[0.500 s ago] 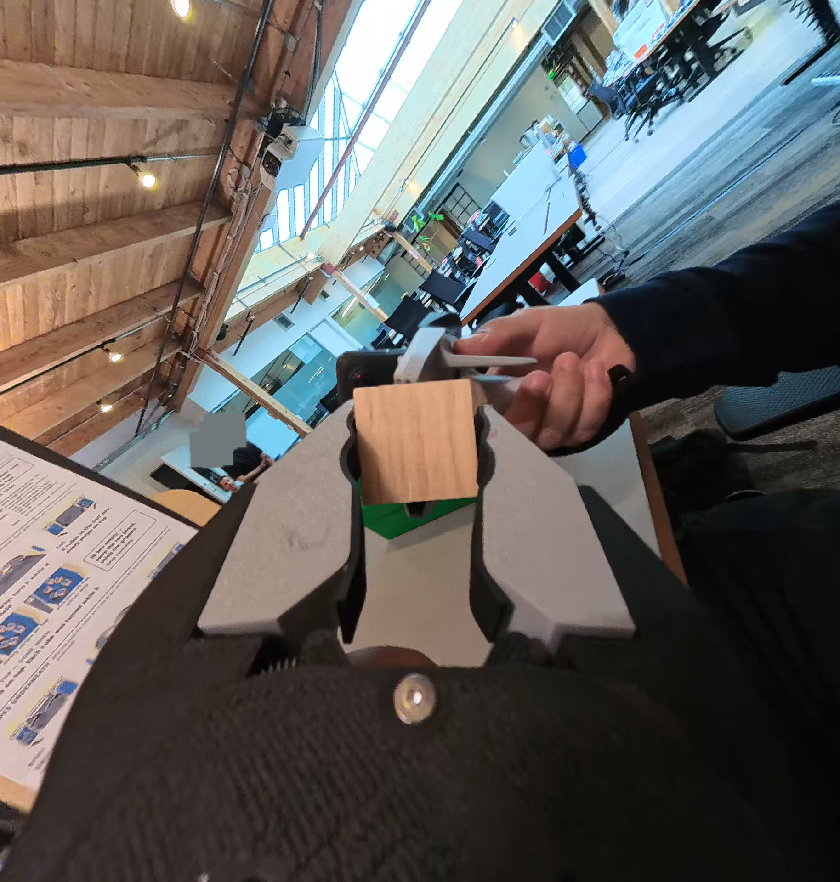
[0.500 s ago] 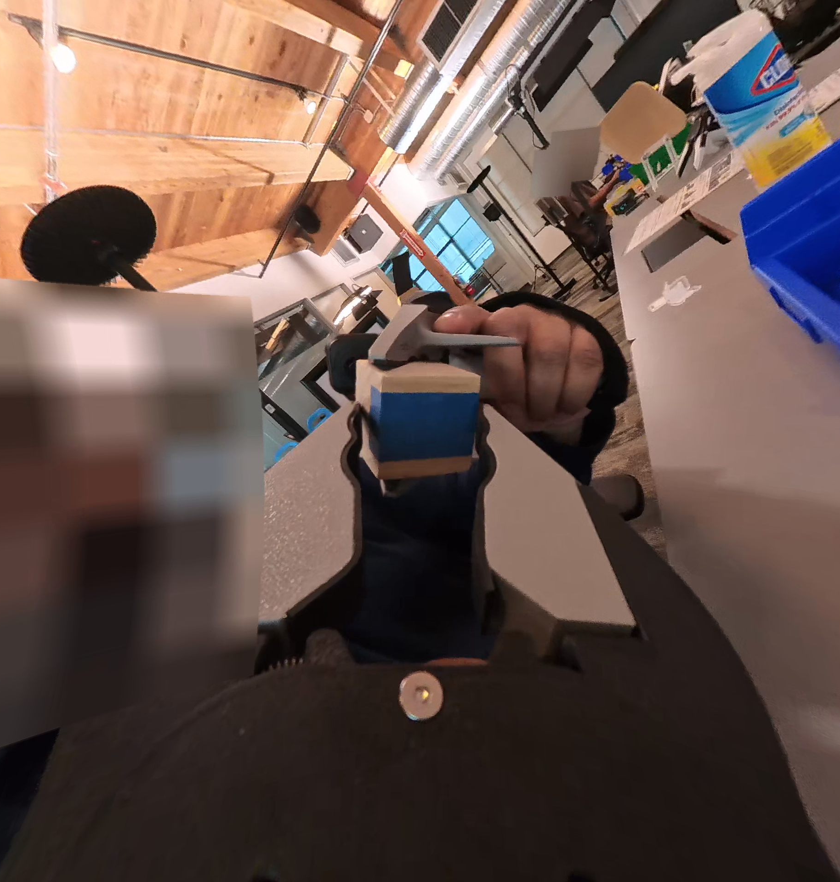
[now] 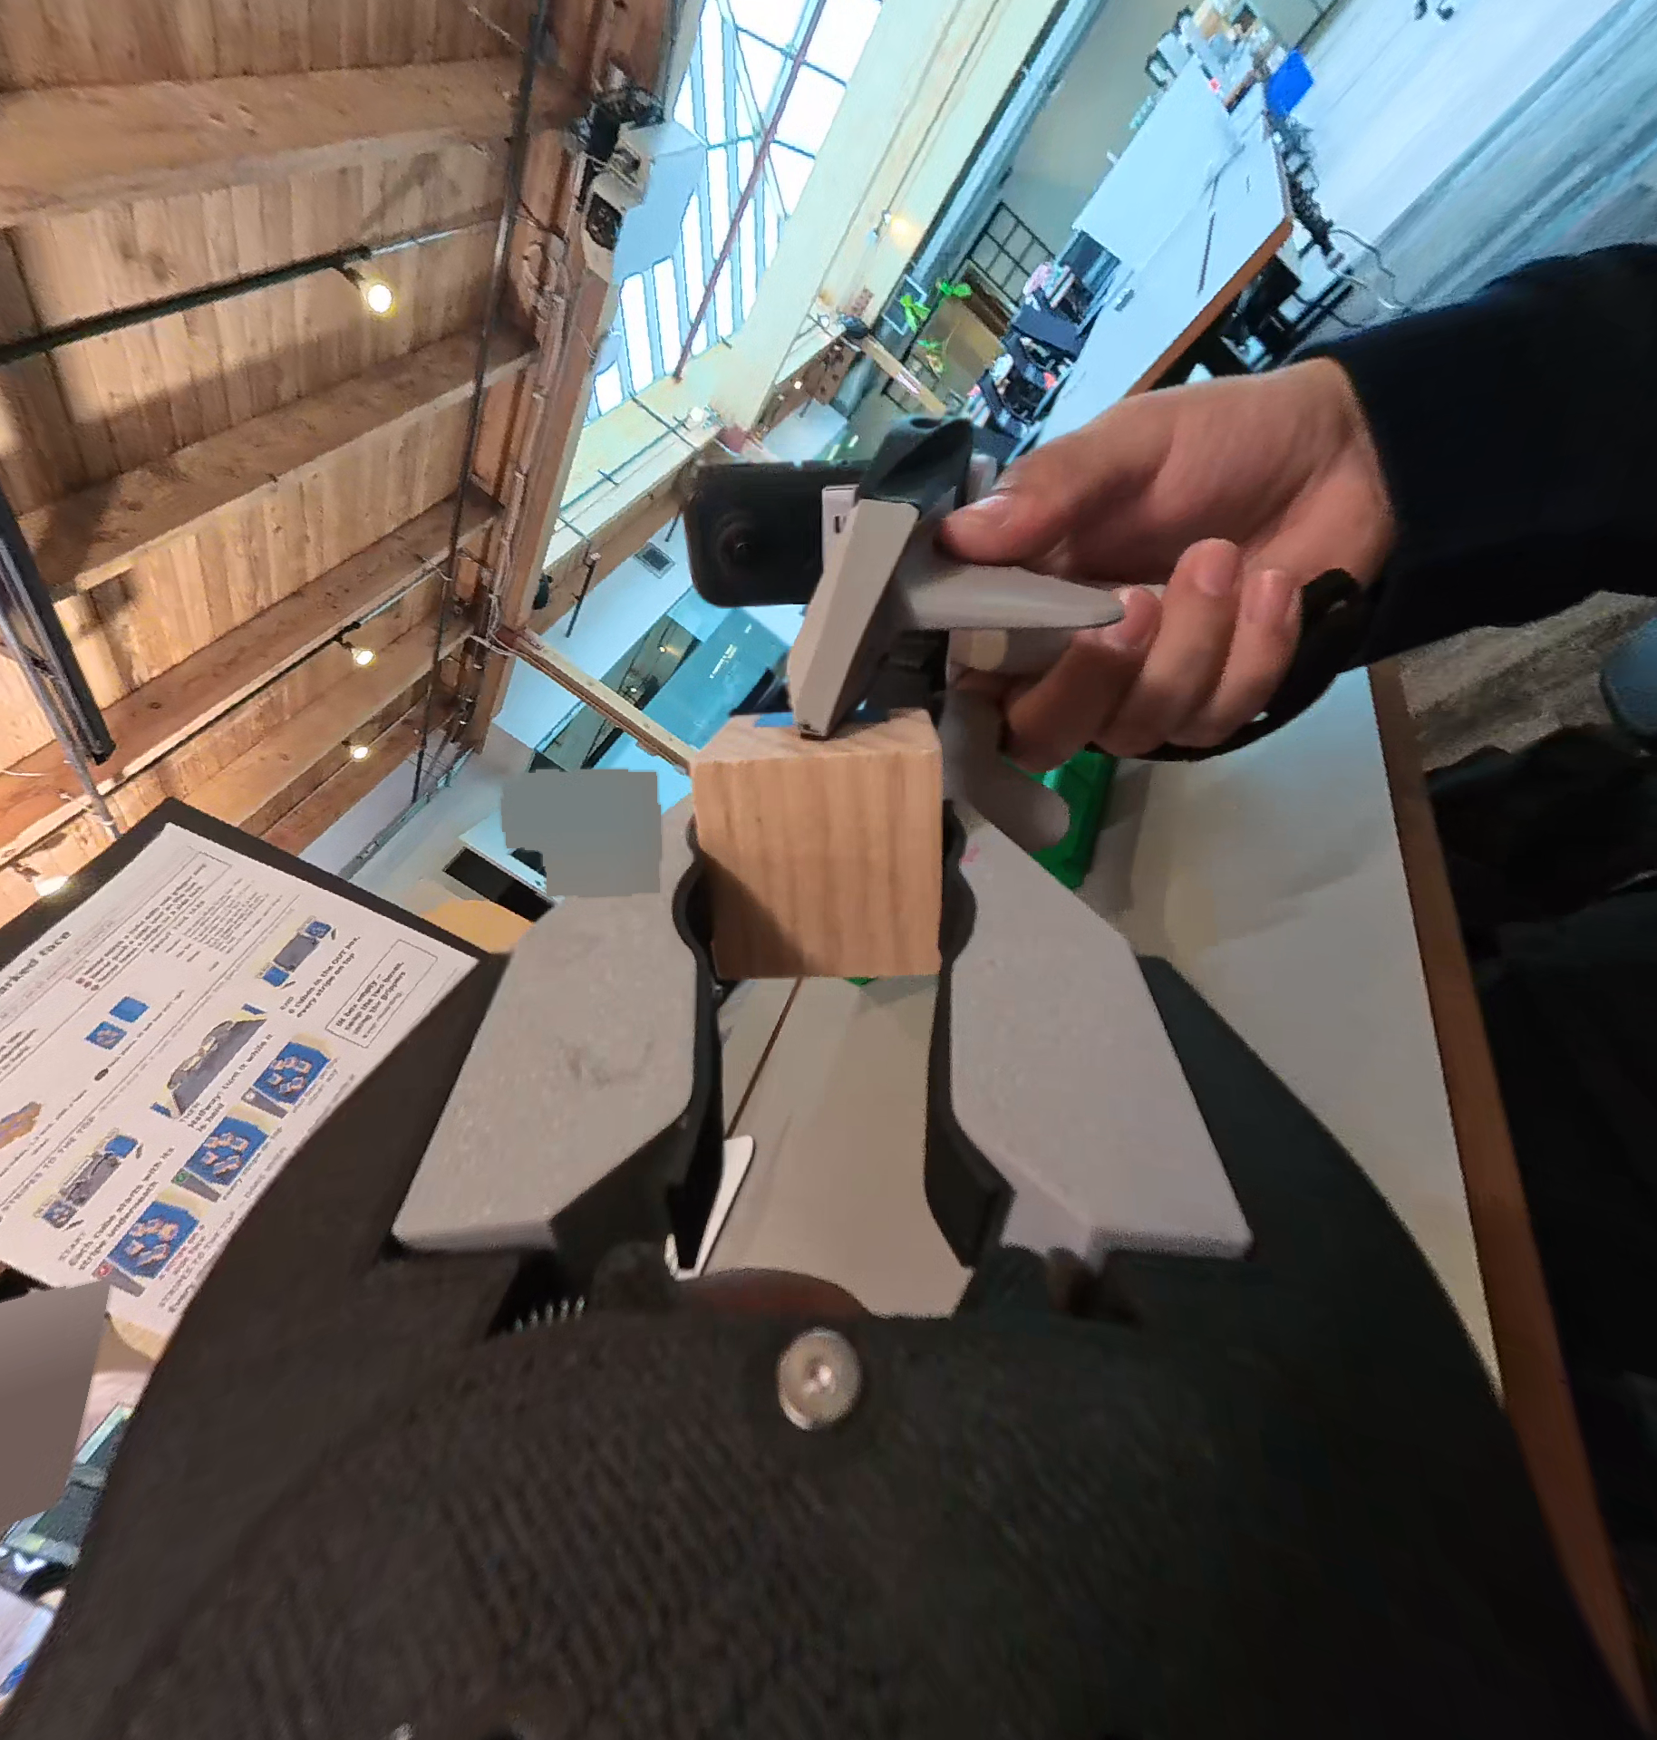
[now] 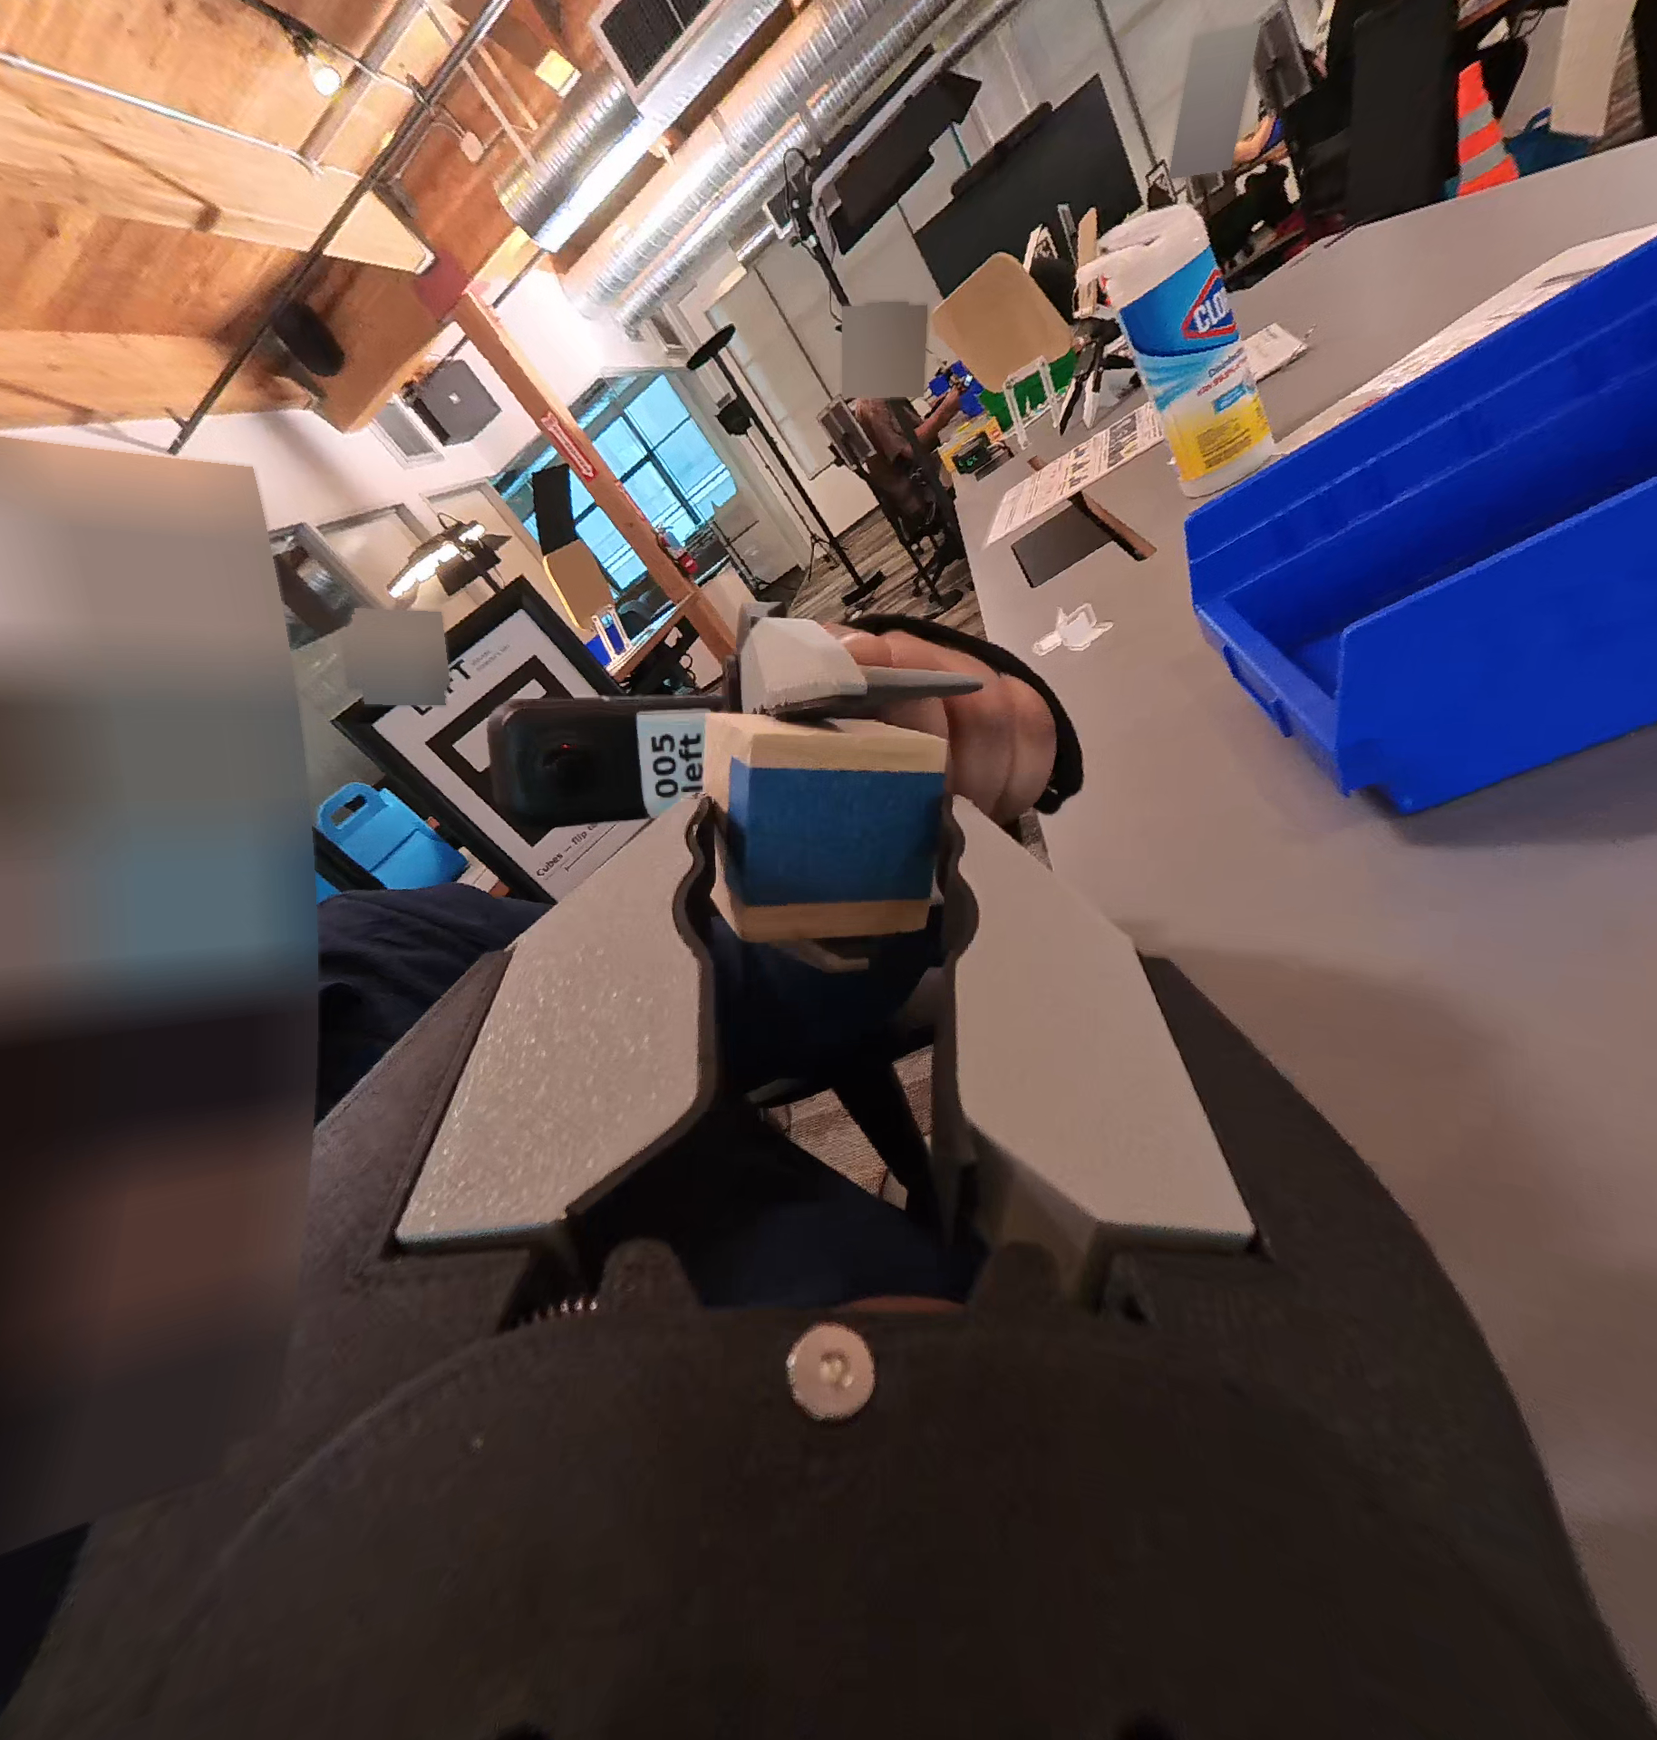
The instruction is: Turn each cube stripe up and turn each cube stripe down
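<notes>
Tilted and swung both views within the last half second, with far more of the table [image 4: 1324, 989] showing than before, yet kept the same double hold throughout. Gripped the cube [image 3: 820, 847] aloft, close by the table's near edge on the person's side, resting on nothing and touching only fingers. Clenched the left gripper [image 3: 820, 871] on two opposite sides of it, wood face toward that camera. Closed the right gripper [image 4: 829, 847] across the other pair of sides, apparently only at the very tips, one fingertip [image 3: 811, 720] sitting right on the far top edge. Brought that gripper higher and nearer in the left view than a moment earlier. Turned the blue stripe [image 4: 829, 829] squarely toward the right camera, so neither up nor down relative to the table. Judged as mid-handover: a regrasp in the air to roll the cube before setting it down. Left the flip itself unfinished. Saw no other cube, so could not tell how many remained. Risked a slip at the shallow right grip once the left let go. Left the blue bin [image 4: 1465, 584] at the table's far side untouched
</notes>
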The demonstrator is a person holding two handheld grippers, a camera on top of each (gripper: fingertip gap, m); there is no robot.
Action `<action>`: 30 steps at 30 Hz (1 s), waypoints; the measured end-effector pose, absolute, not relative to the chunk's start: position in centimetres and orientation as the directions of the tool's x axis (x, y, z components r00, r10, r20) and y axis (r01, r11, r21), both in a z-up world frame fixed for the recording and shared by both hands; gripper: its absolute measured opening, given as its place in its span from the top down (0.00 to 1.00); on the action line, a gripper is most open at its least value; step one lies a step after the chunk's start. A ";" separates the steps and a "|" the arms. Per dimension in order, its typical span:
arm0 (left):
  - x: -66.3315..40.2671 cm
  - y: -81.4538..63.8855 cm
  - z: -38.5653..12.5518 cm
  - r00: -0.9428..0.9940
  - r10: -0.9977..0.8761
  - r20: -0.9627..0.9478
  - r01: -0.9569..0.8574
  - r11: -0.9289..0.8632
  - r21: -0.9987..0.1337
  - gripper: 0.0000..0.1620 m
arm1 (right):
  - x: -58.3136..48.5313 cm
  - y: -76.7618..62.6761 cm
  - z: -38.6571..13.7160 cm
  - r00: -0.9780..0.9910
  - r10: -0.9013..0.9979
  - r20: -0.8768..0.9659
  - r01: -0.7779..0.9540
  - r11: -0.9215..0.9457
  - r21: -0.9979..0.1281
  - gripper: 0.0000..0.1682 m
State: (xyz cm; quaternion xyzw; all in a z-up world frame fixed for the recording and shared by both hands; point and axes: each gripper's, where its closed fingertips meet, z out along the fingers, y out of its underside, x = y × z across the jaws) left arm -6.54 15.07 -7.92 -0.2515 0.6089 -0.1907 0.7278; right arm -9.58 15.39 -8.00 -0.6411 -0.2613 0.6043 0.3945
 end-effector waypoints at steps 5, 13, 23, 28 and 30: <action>-6.9 14.1 -7.8 0.162 -0.551 -0.819 0.024 0.832 -0.555 0.72 | -9.4 14.2 -7.5 0.006 0.782 -0.623 -0.127 -0.617 -0.776 0.77; -6.8 14.4 -8.2 0.157 -0.541 -0.826 0.015 0.838 -0.546 0.72 | -9.3 14.3 -7.9 0.122 0.825 -0.552 -0.077 -0.547 -0.834 0.77; -6.8 14.4 -8.0 0.168 -0.537 -0.827 0.015 0.840 -0.542 0.73 | -9.1 13.6 -7.5 0.243 0.864 -0.442 -0.023 -0.450 -0.893 0.77; -6.7 14.5 -8.0 0.173 -0.537 -0.826 0.013 0.839 -0.543 0.73 | -9.2 13.7 -7.5 0.175 0.849 -0.498 -0.055 -0.496 -0.866 0.77; -6.7 14.6 -8.2 0.174 -0.537 -0.826 0.009 0.839 -0.544 0.73 | -9.6 13.7 -7.7 0.141 0.839 -0.526 -0.061 -0.523 -0.850 0.76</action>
